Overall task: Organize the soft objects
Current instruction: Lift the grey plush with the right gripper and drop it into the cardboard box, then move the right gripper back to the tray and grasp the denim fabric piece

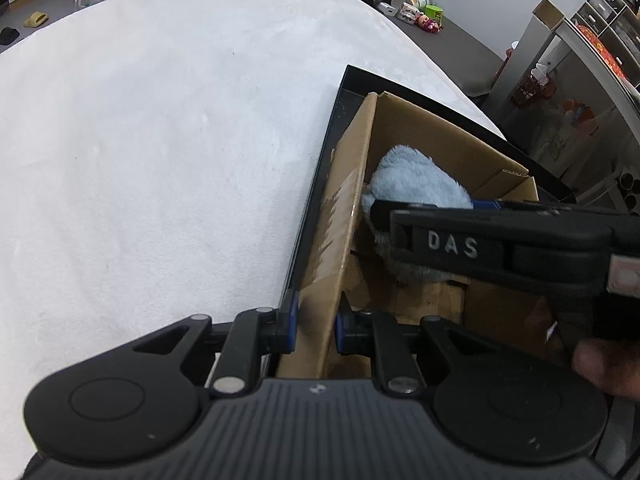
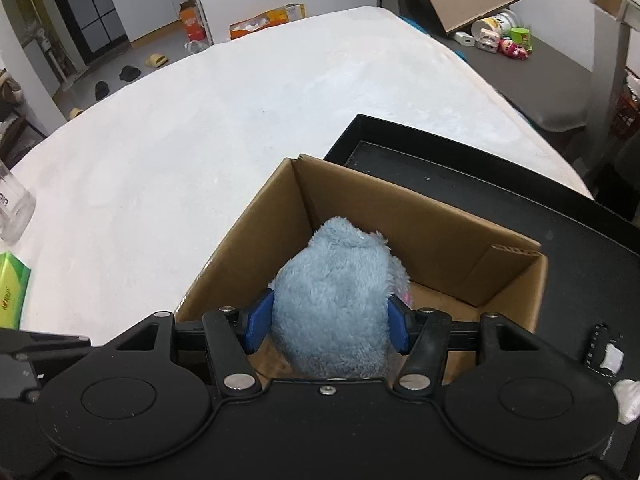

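Over the open cardboard box (image 2: 420,240) on the white-covered worktop (image 2: 200,140), the right tool (image 2: 328,320) pinches a blue plush toy (image 2: 336,288) across its middle; light and squashy, it likely needs no firmer squeeze. The left tool (image 1: 316,320) clamps the box's wall.

The premises read as a lived-in home, likely a bedroom or living area. A wide surface under a white fleecy cover (image 2: 240,120) fills the middle. On the far floor lie slippers (image 2: 156,60) and dark shoes (image 2: 130,73), beside orange cartons (image 2: 192,20). At far right, a dark bench (image 2: 560,76) carries a doll (image 2: 514,49), a tin (image 2: 496,24) and a green cup (image 2: 520,34). A drawer unit (image 1: 608,12) stands far right.
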Motion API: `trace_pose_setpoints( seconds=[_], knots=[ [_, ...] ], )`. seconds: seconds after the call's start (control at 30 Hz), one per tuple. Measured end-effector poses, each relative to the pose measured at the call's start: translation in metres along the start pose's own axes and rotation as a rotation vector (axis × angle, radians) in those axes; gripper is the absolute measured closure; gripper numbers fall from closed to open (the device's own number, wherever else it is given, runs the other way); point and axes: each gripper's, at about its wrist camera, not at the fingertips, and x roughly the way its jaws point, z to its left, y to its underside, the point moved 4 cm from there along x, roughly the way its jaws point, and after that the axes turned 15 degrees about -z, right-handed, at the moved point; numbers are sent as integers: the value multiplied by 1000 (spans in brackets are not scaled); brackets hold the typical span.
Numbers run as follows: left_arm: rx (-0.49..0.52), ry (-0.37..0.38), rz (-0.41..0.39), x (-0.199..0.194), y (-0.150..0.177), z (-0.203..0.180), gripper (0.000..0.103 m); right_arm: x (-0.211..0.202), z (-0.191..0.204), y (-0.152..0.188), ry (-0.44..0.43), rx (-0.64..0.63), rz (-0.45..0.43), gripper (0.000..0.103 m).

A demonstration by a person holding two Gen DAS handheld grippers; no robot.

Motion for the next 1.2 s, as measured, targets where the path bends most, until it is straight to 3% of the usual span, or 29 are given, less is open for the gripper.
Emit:
trace_pose_setpoints(
  seconds=[0.23, 0.37, 0.47, 0.63, 0.8, 1.2],
  knots=[
    [17, -5, 30, 3, -1, -3, 85, -2, 3, -4, 7, 0, 5, 43],
    [18, -14, 56, 2, 0, -5, 82, -9, 3, -4, -1, -9, 3, 36],
    [22, -33, 66, 1, 1, -8, 73, -19, 0, -5, 3, 2, -10, 32],
    [28, -70, 30, -10, -1, -12, 50, -43, -3, -12, -5, 9, -59, 25],
    [47, -118, -31, -26, -3, -14, 38, -68, -16, -19, 0, 32, -117, 19],
    [75, -116, -72, -42, 2, -36, 31, -103, -47, 0, 50, 71, -147, 14]
  ],
)
